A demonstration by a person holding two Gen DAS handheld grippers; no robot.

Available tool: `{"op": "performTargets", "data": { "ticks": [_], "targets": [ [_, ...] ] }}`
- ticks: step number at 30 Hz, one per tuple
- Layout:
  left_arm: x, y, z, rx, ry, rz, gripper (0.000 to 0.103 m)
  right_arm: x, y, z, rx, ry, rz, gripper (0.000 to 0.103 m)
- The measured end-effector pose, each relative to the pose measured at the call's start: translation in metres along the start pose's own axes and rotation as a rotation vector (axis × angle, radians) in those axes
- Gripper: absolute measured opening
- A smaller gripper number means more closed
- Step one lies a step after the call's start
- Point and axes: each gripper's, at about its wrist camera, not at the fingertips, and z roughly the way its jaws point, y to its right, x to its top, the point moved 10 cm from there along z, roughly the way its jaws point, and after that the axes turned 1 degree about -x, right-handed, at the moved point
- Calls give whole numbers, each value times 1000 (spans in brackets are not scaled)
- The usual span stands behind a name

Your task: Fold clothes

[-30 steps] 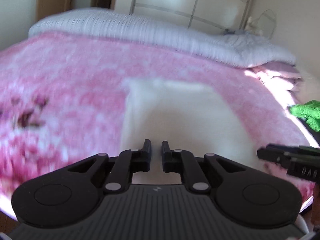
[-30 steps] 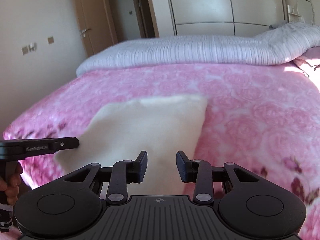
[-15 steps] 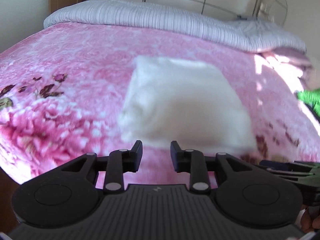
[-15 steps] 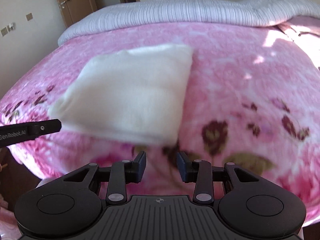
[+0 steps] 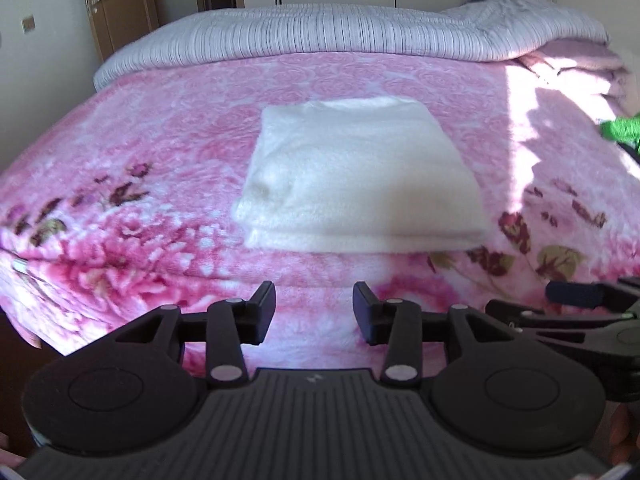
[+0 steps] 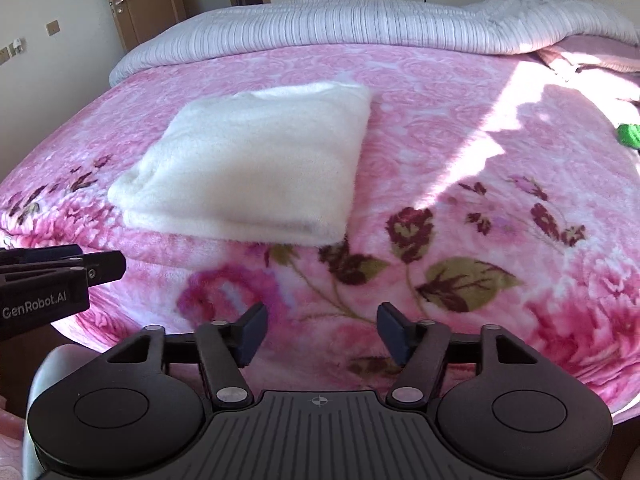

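A cream fleece garment [image 5: 356, 176] [image 6: 252, 164] lies folded into a thick rectangle on the pink flowered blanket [image 5: 160, 152] [image 6: 460, 152]. My left gripper [image 5: 314, 310] hovers short of its near edge, jaws opening, nothing between them. My right gripper [image 6: 320, 330] hangs over the blanket's near edge, to the right of the garment's near corner, jaws opening and empty. Each gripper shows at the side of the other's view, the right gripper [image 5: 576, 316] and the left gripper [image 6: 60, 276].
A grey-striped duvet [image 5: 360, 36] [image 6: 360, 26] is bunched along the head of the bed. A green cloth [image 5: 622, 128] [image 6: 630, 134] lies at the right edge in sunlight. A wooden door [image 6: 136, 4] and wardrobe stand behind the bed.
Both grippers have pulled back from the folded garment toward the bed's near edge, and their jaws have spread wider. The garment now lies flat, free of both.
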Motion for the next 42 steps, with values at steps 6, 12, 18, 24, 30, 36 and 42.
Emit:
{"op": "performTargets", "data": {
  "ticks": [6, 12, 18, 24, 30, 36, 42],
  "targets": [
    [1, 14, -19, 37, 32, 31, 44, -5, 4, -7, 4, 12, 6, 69],
    [-8, 18, -33, 40, 44, 1, 45, -8, 2, -16, 16, 11, -5, 70],
    [-21, 3, -49, 35, 63, -54, 45, -7, -15, -32, 22, 39, -54, 70],
    [-28, -14, -59, 8, 90, -68, 46, -6, -32, -48, 3, 91, -86, 70],
    [-25, -20, -62, -48, 119, -77, 47, -4, -35, -65, -53, 133, -93, 71],
    [-23, -21, -64, -74, 137, -84, 48, -5, -35, -73, -82, 150, -90, 71],
    [-23, -26, -63, -71, 130, -94, 49, -3, -41, -70, -65, 146, -100, 71]
  ]
}}
